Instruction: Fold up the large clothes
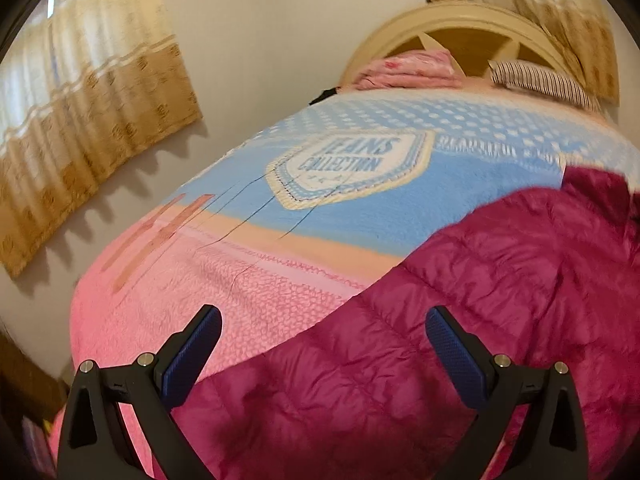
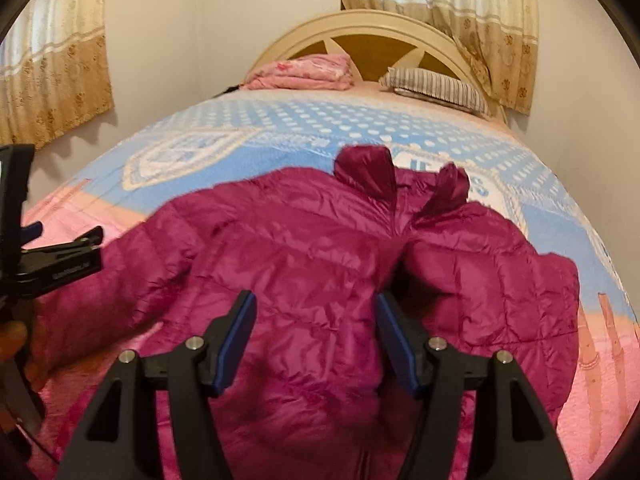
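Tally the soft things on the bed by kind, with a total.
Magenta puffer jacket: 1
Blue and pink blanket: 1
Folded pink bedding: 1
Striped pillow: 1
Total: 4

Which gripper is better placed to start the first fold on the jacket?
Probably left. The left gripper, open, sits at the jacket edge, over its spread sleeve side, so it can pinch and fold inward. The right gripper, open and holding nothing, hovers over the jacket's middle near the zip, away from any edge.
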`<state>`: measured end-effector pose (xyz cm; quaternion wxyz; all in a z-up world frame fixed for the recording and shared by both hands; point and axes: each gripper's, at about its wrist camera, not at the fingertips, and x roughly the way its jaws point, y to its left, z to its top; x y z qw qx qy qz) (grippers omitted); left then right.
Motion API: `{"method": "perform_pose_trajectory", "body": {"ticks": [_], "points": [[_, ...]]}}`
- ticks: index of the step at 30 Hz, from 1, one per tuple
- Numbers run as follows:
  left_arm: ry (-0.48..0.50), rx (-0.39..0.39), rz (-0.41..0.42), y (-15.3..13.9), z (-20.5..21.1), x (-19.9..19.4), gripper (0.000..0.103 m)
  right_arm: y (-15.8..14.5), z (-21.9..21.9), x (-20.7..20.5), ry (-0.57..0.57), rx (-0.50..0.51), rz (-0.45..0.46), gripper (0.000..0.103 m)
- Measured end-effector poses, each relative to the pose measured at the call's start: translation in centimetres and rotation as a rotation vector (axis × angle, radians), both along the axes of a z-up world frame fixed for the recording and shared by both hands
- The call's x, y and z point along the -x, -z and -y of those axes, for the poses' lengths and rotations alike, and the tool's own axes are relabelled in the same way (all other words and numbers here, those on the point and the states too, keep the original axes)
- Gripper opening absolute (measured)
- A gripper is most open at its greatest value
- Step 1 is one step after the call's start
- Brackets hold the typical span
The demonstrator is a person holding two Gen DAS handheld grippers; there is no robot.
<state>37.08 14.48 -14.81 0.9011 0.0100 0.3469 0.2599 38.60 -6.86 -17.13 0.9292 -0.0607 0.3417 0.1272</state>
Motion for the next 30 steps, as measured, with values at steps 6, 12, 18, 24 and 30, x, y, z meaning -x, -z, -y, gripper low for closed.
{"method": "perform_pose_trajectory", "body": {"ticks": [6, 12, 18, 24, 30], "points": [[0.018, -0.029, 0.040, -1.9, 2.1, 1.4, 0.102, -2.3, -2.4, 1.4, -0.005, 0.068, 0.073, 0.067], [0.139, -0.069, 0.042, -2.7, 7.1, 1.6, 0.102, -1.4, 3.6, 0.1, 0.140, 0.079, 0.062, 0.064], [0.283, -0.083, 0.059, -3.5, 15.6, -0.3, 0.102, -0.8, 13.6, -0.8, 0.335, 0.046, 0.034, 0.049], [0.368, -0.153, 0.045, -2.3, 23.8, -3.7, 0.102, 0.3, 23.9, -2.9, 0.555, -0.031, -0.004, 0.049], [0.281, -0.407, -0.062, 3.5, 24.9, -8.5, 0.102, 2.9, 26.3, -6.2, 0.552, -0.039, -0.074, 0.049]]}}
